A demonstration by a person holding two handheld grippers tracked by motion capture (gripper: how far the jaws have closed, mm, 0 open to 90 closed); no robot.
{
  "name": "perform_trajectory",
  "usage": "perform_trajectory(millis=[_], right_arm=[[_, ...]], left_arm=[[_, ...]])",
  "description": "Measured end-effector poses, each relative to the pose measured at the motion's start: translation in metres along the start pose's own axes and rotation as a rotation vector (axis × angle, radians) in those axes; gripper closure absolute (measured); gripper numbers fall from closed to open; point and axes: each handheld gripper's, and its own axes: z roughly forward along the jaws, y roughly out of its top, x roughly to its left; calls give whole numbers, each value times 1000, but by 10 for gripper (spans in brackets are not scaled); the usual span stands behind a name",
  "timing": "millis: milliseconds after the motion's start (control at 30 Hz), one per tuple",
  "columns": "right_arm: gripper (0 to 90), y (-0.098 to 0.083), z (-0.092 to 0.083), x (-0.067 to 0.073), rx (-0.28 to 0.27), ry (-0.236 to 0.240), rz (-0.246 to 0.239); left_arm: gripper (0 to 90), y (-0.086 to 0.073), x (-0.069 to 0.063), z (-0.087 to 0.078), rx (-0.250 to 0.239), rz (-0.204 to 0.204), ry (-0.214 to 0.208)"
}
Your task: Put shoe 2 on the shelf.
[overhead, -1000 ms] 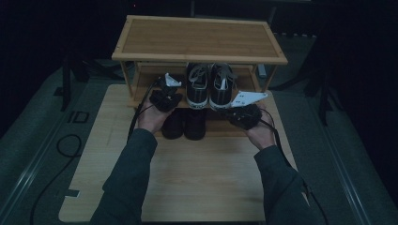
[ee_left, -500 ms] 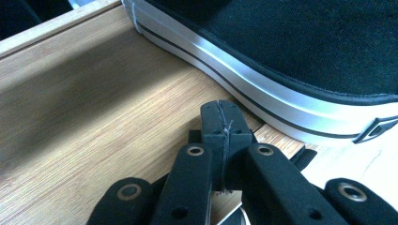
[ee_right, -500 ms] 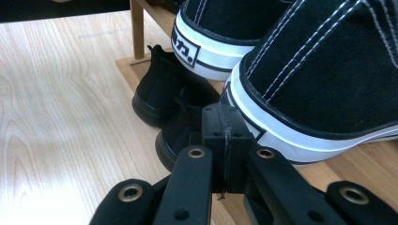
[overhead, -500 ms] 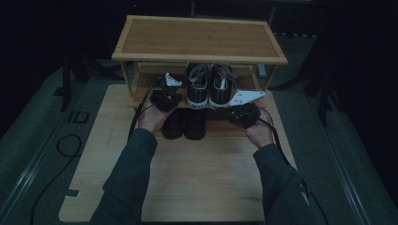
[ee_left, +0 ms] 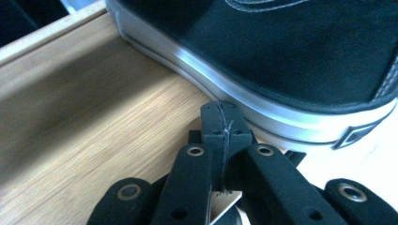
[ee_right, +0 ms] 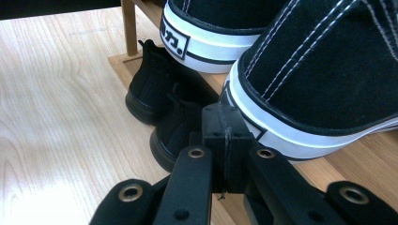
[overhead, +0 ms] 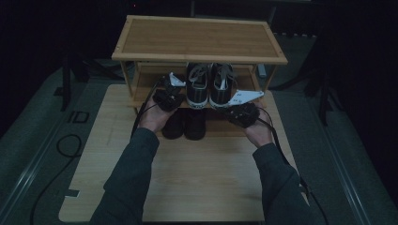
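No visible change; left gripper, right gripper, sneakers unmoved

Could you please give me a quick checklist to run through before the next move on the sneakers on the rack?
1. Left tool shut and empty: ok.
2. Right tool shut and empty: ok.
3. Sneaker pair upright, side by side on the middle shelf: ok.
4. A tool at each outer side of the pair: ok.
5. Tools actually touching the soles: cannot tell.
6. Black shoes below, out of the tools' way: ok.
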Motion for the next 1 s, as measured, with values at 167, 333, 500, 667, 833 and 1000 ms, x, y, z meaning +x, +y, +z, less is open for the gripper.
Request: perform_trajectory(millis=[167, 333, 500, 667, 833, 1000], right_arm=[[900, -1, -1, 1, 1, -6, 5], [900, -5, -1, 0, -3, -4, 11], [900, -12, -3, 3, 0, 15, 16], [900, -22, 0, 8, 25, 32, 12], [900, -31, 3, 10, 50, 41, 18], [900, -36, 4, 13, 62, 48, 16]], left_arm=[[900, 0, -1, -1, 9, 10, 20], [900, 1, -5, 0, -13, -3, 5], [900, 1, -4, -1, -6, 12, 14], [899, -1, -6, -6, -6, 28, 12], [878, -7, -5, -16, -3, 43, 16], [878, -18, -4, -26, -24, 43, 1]])
